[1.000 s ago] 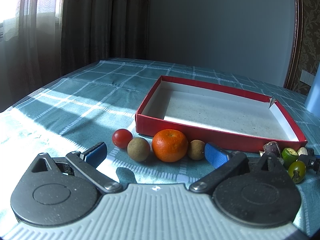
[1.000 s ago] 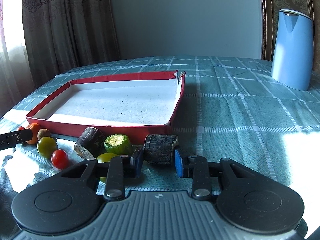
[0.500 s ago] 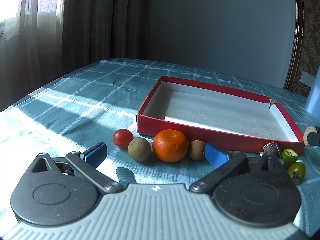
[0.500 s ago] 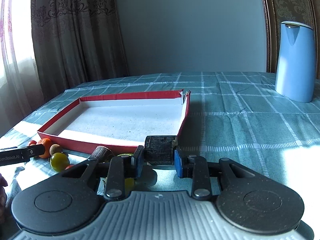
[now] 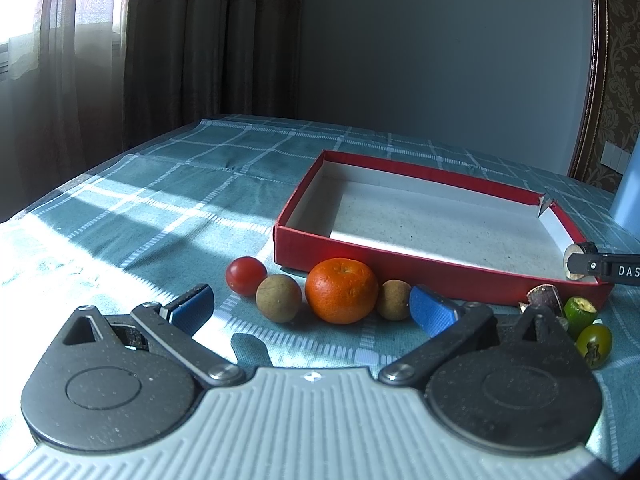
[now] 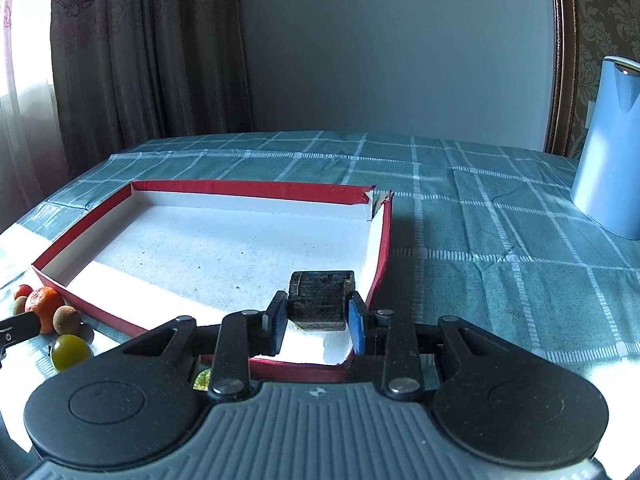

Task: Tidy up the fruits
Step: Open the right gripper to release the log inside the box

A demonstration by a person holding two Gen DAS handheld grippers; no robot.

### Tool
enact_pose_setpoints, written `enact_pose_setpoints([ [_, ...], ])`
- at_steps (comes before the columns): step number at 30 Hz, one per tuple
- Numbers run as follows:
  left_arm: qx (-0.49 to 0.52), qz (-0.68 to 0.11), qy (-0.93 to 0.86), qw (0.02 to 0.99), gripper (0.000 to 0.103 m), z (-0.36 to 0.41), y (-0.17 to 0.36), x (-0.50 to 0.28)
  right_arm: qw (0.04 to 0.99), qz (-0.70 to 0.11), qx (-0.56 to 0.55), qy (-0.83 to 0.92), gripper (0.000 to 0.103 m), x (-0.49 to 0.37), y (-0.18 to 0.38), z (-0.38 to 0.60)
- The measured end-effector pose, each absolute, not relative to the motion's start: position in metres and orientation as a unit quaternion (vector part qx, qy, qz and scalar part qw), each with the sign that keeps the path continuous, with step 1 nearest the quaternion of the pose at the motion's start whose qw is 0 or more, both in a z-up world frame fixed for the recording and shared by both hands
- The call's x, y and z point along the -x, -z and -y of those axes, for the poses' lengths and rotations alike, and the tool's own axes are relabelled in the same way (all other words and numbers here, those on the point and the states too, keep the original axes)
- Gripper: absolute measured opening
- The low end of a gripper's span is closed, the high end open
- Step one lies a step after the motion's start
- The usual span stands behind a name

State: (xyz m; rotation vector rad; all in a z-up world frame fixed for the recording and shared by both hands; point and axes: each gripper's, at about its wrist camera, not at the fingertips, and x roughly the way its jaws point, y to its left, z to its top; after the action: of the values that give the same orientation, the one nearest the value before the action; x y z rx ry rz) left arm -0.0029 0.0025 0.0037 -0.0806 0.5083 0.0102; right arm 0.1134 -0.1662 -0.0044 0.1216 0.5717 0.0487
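My right gripper (image 6: 316,322) is shut on a dark, bark-like cylindrical chunk (image 6: 318,300) and holds it just above the near right corner of the red box (image 6: 248,190), whose white floor is bare. In the left wrist view that chunk's pale cut end (image 5: 576,260) shows at the box's right end. My left gripper (image 5: 312,312) stands open and low on the cloth. Just beyond its pads lie an orange (image 5: 341,290), two brown round fruits (image 5: 279,298), (image 5: 393,300) and a red tomato (image 5: 245,275), in a row before the box's front wall (image 5: 400,264).
A second dark chunk (image 5: 540,298), a cut green piece (image 5: 580,312) and a green tomato (image 5: 594,344) lie near the box's front right corner. A tall blue jug (image 6: 608,152) stands at the far right. A teal checked cloth (image 5: 160,208) covers the table; curtains hang behind.
My right gripper lifted the dark chunk off the cloth in front of the box and carried it forward over the box's near right corner. The left gripper and the fruit row stayed put.
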Motion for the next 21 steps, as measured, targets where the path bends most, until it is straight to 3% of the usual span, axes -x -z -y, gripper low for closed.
enact_pose_setpoints([
  [6, 0.04, -0.252, -0.006, 0.967, 0.103, -0.003, -0.003, 0.002, 0.962, -0.266, -0.058, -0.027, 0.04, -0.1, 0.0, 0.162],
  [10, 0.043, -0.252, -0.007, 0.967, 0.103, -0.003, -0.003, 0.002, 0.971, -0.225, -0.078, -0.011, 0.072, -0.069, -0.009, 0.172],
  [11, 0.046, -0.253, -0.006, 0.966, 0.103, -0.004, -0.003, 0.002, 0.973, -0.219, -0.077, -0.004, 0.076, -0.062, -0.009, 0.173],
  [17, 0.075, -0.233, 0.011, 0.969, 0.103, -0.031, -0.004, 0.023, 0.975, -0.208, -0.073, 0.023, 0.076, -0.034, 0.003, 0.182],
  [21, 0.023, -0.192, -0.006, 0.981, 0.103, -0.045, -0.007, 0.048, 0.972, -0.211, -0.107, 0.008, 0.076, -0.031, 0.011, 0.191],
])
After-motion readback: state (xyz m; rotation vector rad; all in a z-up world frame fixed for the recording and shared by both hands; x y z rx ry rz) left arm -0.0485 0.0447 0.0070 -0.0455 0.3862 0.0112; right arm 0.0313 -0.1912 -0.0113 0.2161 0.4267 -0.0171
